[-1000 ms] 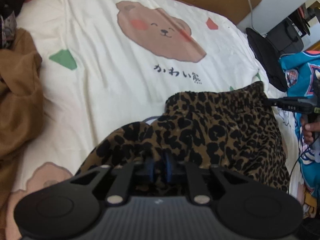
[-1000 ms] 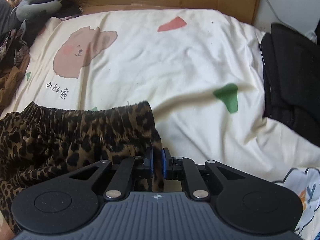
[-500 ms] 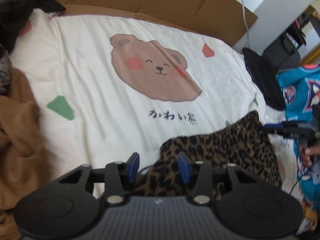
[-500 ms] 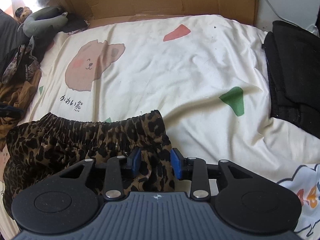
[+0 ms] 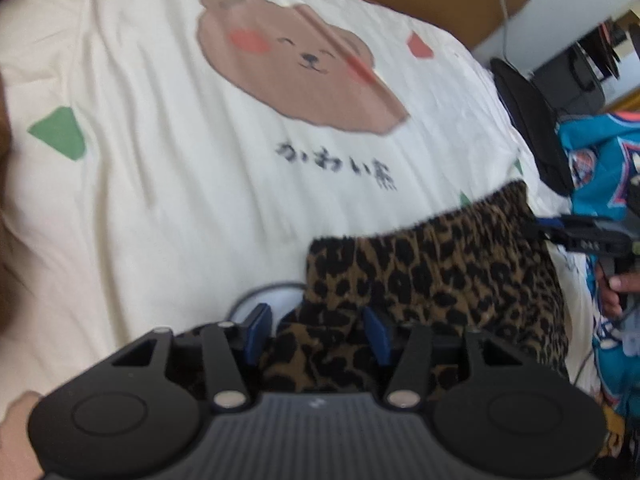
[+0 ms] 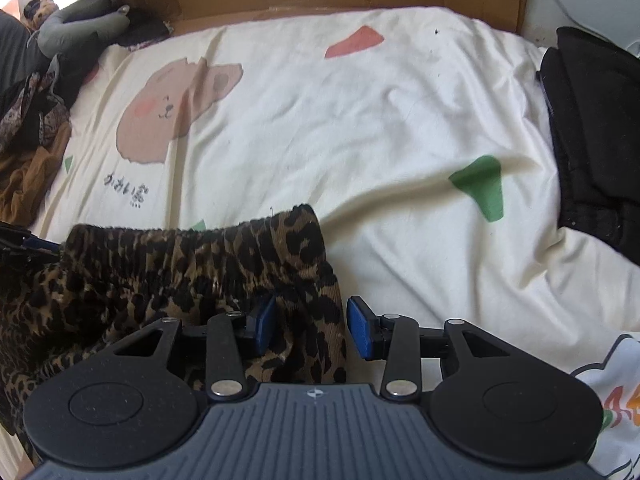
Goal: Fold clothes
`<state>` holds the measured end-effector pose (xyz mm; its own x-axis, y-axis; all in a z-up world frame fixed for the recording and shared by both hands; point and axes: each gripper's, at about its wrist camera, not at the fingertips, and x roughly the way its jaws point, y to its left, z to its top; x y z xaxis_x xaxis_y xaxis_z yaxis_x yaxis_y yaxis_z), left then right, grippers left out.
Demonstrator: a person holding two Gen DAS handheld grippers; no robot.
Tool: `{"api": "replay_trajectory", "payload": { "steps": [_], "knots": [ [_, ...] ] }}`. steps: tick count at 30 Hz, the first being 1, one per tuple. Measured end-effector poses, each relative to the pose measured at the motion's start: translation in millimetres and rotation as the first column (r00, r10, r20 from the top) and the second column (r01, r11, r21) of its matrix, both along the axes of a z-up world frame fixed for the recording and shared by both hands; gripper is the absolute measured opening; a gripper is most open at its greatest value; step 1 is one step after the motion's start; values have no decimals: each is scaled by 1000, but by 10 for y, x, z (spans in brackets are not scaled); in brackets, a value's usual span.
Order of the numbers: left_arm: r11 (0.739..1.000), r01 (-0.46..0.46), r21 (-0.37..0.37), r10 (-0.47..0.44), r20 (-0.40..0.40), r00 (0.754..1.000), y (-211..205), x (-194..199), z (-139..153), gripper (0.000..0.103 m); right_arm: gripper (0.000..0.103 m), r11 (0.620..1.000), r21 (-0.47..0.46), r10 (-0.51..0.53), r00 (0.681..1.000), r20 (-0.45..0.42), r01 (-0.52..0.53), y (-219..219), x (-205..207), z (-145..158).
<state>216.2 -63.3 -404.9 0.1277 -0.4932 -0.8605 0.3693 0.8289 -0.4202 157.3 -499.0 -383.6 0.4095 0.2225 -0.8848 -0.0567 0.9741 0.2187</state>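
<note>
Partly hidden leopard-print shorts (image 6: pixel 168 276), both tongs (image 5: pixel 316 332) (image 6: pixel 312 326) spread, blurred sheet (image 5: pixel 168 200)

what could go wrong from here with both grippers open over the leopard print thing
1. Leopard print garment lies bunched and creased between the open pads of the right gripper; closing now may pinch several layers.
2. Fabric also heaps between the left gripper pads, so pulling back might drag the fold apart.
3. A low grab might catch the bear-print sheet underneath.
</note>
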Motion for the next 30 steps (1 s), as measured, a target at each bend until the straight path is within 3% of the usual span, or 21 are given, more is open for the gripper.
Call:
{"api": "replay_trajectory", "payload": {
  "steps": [5, 11, 13, 15, 21, 25, 30],
  "knots": [
    [999, 29, -18, -29, -11, 1000, -22, -89, -76, 53, 46, 1000, 2, 15, 1000, -12, -15, 21, -9, -71],
    [996, 83, 29, -83, 6, 996, -125, -73, -75, 50, 44, 999, -20, 46, 999, 0, -46, 88, 9, -98],
    [993, 104, 47, -104, 6, 995, -141, -64, -62, 21, 21, 998, -6, 68, 998, 8, -68, 114, 13, -83],
    [995, 92, 41, -92, 0, 996, -114, -43, -36, 17, 3, 997, -39, 72, 997, 14, -72, 139, 18, -38],
    [999, 26, 35, -31, 135, 990, 29, 36, 355, 12, 1, 997, -49, 66, 994, 90, -62, 66, 79, 303],
    [998, 5, 57, -19, 237, 971, 104, 248, 612, 9, 1, 997, -44, 68, 988, 136, -63, 96, 238, 515],
    [998, -1, 62, -18, 297, 955, 113, 507, 712, 7, 1, 994, -90, 76, 979, 189, -60, 239, 538, 681]
  ]
}}
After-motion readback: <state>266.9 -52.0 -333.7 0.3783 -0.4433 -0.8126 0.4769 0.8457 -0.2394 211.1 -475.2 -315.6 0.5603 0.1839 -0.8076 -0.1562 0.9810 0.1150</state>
